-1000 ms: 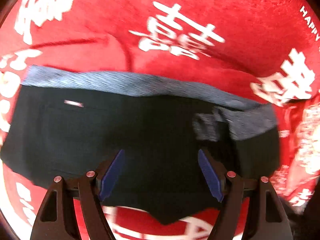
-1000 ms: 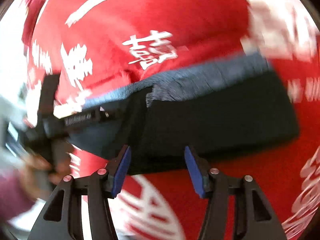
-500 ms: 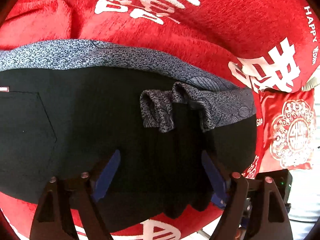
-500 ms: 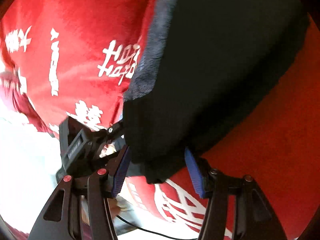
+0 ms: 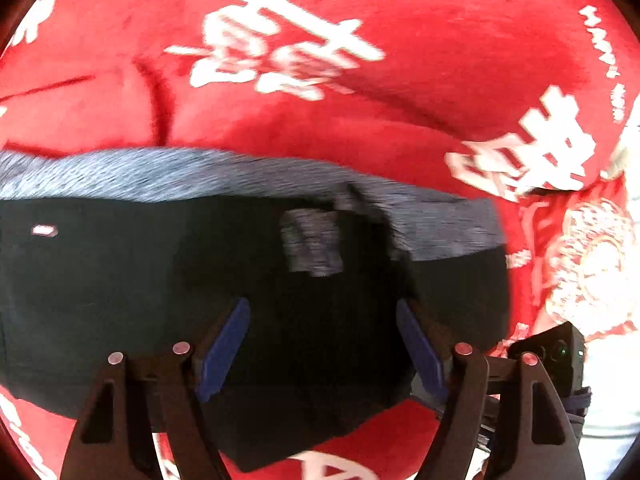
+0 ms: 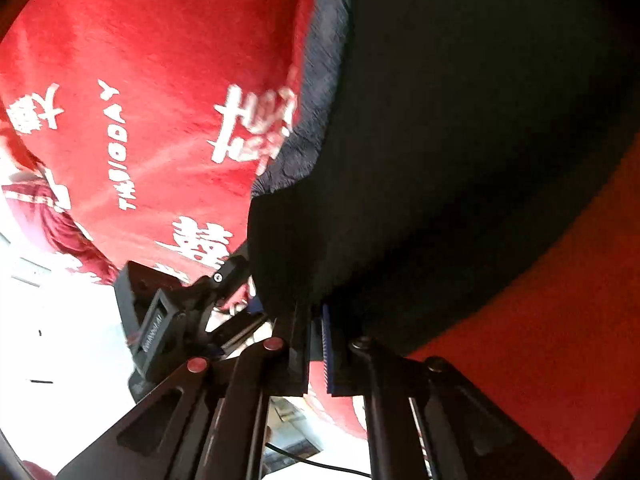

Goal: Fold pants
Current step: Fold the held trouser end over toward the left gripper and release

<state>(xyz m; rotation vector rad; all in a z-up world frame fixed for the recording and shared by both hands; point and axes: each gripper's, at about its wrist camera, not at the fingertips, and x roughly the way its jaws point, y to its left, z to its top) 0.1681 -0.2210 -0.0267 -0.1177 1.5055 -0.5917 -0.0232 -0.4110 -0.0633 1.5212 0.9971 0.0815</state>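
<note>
Both claws are at the near edge of the black fabric pants with a grey patterned waistband (image 5: 160,280), which lie spread on a red plush blanket printed with white characters (image 5: 400,20). In its own view the right claw (image 6: 316,344) has its blue pads drawn together, pinching the dark cloth at the hem that meets its tips; the garment rises away ahead of and to the right of it. The left claw (image 5: 322,344) stands fairly wide, its jaws closing, with black cloth lying between and beneath the blue pads (image 5: 224,344) but no pinch visible yet. Ahead of this claw sits a small folded grey tab, and beyond that the waistband runs across from left to right. Off to its right, just past the outer finger, part of the right claw's black body shows.

By my reading, the step in hand is taking hold of the near edge with both claws before a fold. Next, the left claw needs to finish closing on the cloth; then both would lift together and carry the edge forward toward the waistband, keeping it level so it does not bunch.
</note>
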